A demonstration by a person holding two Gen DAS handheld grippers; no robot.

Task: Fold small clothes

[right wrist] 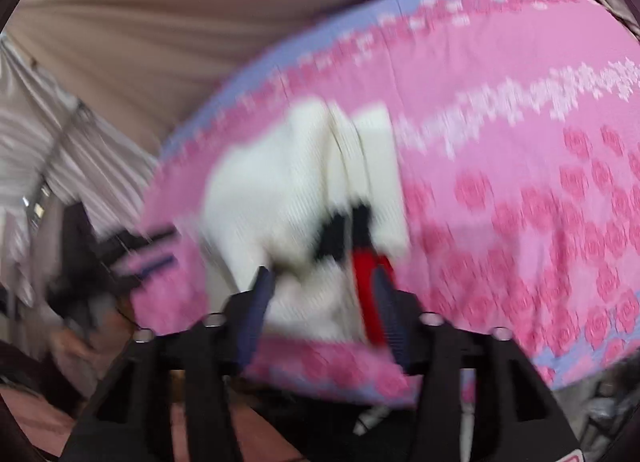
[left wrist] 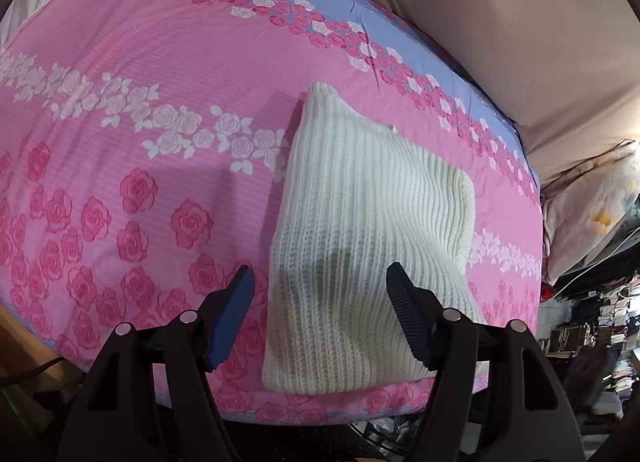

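presently listed: one white ribbed knit garment, folded, lying flat on a pink rose-print bedcover with a lilac border. left gripper: jaws spread, nothing pinched; the garment's near end lies under and between the blue pads, above the cover's near edge. right gripper: view badly blurred; jaws apart, the garment lying between and beyond them, no pinch visible. beige drapery hangs beyond the bedcover's far side.

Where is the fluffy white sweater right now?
The white knit garment lies on the pink rose-print bedspread, near its front edge, right of centre in the left wrist view, just ahead of the open left gripper.
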